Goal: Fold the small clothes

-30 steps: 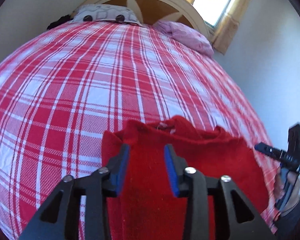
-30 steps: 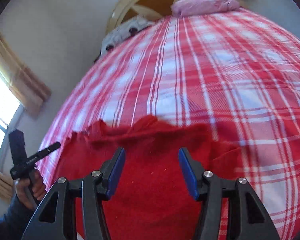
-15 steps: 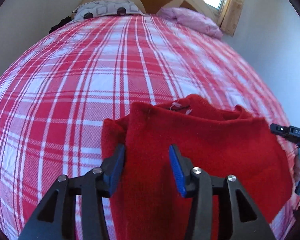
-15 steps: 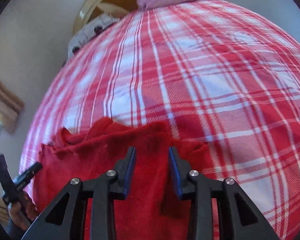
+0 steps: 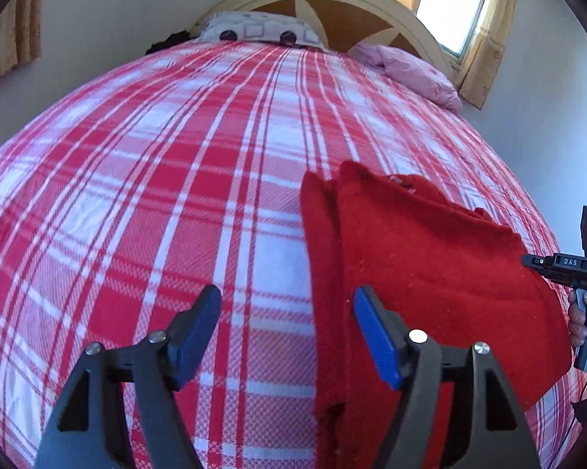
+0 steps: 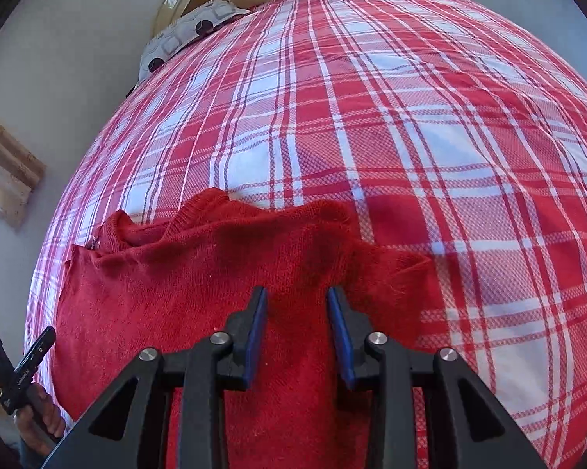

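A small red knit sweater point(image 5: 430, 265) lies partly folded on the red and white plaid bed point(image 5: 176, 148). It also shows in the right wrist view point(image 6: 199, 281). My left gripper point(image 5: 285, 312) is open and empty, hovering over the sweater's left edge, with its right finger over the red cloth. My right gripper point(image 6: 297, 312) is open above the sweater's right part, with nothing held between its blue pads. The other gripper shows at each view's edge, as in the left wrist view point(image 5: 582, 273).
A patterned grey pillow point(image 5: 258, 31) and a pink pillow point(image 5: 406, 66) lie by the wooden headboard point(image 5: 332, 4). A window with yellow curtains point(image 5: 477, 11) is at the back right. Walls flank the bed on both sides.
My left gripper has opened wide and shifted left off the sweater. My right gripper has opened a little after closing and moved nearer to the cloth.
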{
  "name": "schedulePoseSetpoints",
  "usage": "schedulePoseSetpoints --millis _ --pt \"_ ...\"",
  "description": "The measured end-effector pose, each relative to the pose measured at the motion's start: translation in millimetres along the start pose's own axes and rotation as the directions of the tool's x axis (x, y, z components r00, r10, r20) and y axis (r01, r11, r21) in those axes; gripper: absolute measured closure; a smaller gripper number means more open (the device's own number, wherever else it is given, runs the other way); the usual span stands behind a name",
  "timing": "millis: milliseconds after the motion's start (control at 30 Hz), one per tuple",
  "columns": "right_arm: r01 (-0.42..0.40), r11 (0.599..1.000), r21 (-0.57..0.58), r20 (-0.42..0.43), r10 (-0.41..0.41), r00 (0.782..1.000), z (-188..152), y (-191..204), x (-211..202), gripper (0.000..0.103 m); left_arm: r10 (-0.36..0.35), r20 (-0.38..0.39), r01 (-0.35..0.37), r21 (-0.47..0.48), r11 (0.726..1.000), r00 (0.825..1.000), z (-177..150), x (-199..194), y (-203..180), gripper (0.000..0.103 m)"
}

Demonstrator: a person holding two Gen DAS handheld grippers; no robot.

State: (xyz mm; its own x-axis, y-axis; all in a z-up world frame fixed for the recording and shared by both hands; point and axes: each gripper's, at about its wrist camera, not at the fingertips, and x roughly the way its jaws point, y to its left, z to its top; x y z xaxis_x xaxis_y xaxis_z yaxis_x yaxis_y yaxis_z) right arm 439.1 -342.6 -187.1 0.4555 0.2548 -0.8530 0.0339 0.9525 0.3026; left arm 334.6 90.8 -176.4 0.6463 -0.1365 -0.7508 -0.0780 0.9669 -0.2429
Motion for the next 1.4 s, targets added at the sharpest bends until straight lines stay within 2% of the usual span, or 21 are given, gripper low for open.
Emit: schedulePoseSetpoints --millis 67,133,233,367,500,600,700,833,900,933,1033,1167,1267,1333,1400 --pt "0.005 1.000 -0.023 0.003 -0.005 1.000 -1 4 -2 0.086 -0.016 0.007 0.016 -0.027 1.000 1.000 7 0 5 0.030" --pt "0.012 0.999 -0.036 0.002 -0.012 1.000 -3 3 -3 0.089 0.005 0.049 -0.004 -0.011 1.000 0.999 24 -1 5 0.027" --pt "0.004 1.000 -0.023 0.022 -0.003 1.000 -4 2 -7 0.092 0.012 0.021 -0.012 0.029 1.000 1.000 41 21 1 0.022" --pt "-0.005 1.000 -0.003 0.082 0.005 0.997 -5 0 -19 0.092 0.056 -0.029 -0.055 0.047 0.997 0.998 41 51 -2 0.022" --pt "0.003 0.999 -0.048 0.048 0.000 0.999 -5 3 -10 0.091 0.079 -0.013 -0.078 0.076 0.994 0.997 35 54 -5 0.020" --pt "0.035 0.999 -0.027 0.054 -0.034 0.998 -1 1 -6 0.069 0.055 -0.008 -0.055 0.056 0.997 0.998 34 53 0 0.018" --pt "-0.024 0.999 0.034 0.085 0.022 0.996 4 -9 -7 0.067 0.041 0.003 -0.041 0.047 0.998 0.999 33 51 3 0.018" --pt "-0.020 0.996 0.084 0.097 0.012 0.995 14 -21 -3 0.067 0.038 0.003 -0.038 0.051 0.998 0.999 32 53 2 0.016" --pt "-0.049 0.995 0.088 0.071 0.043 0.997 18 -23 4 0.073 0.040 -0.004 -0.039 0.058 0.998 0.999 33 55 0 0.014" --pt "-0.058 0.995 0.082 0.063 0.053 0.997 19 -22 6 0.089 0.040 -0.005 -0.040 0.062 0.997 0.999 32 56 0 0.013" --pt "-0.027 0.999 0.029 0.114 0.023 0.993 21 -10 -5 0.100 0.036 -0.005 -0.036 0.057 0.998 0.999 32 56 1 0.013" --pt "0.040 0.999 0.005 0.216 -0.040 0.976 27 -2 -29 0.101 0.039 -0.005 -0.038 0.056 0.998 0.999 32 56 1 0.013" --pt "0.079 0.997 -0.020 0.168 -0.075 0.983 30 0 -17 0.100 0.037 -0.005 -0.037 0.055 0.998 0.999 32 57 1 0.013" --pt "0.138 0.990 -0.017 0.120 -0.135 0.984 27 -4 -2 0.100 0.038 -0.005 -0.038 0.055 0.998 0.999 32 56 1 0.012" --pt "0.152 0.988 -0.020 0.098 -0.149 0.984 21 -10 9 0.100 0.034 -0.004 -0.034 0.052 0.998 0.999 32 56 2 0.012"
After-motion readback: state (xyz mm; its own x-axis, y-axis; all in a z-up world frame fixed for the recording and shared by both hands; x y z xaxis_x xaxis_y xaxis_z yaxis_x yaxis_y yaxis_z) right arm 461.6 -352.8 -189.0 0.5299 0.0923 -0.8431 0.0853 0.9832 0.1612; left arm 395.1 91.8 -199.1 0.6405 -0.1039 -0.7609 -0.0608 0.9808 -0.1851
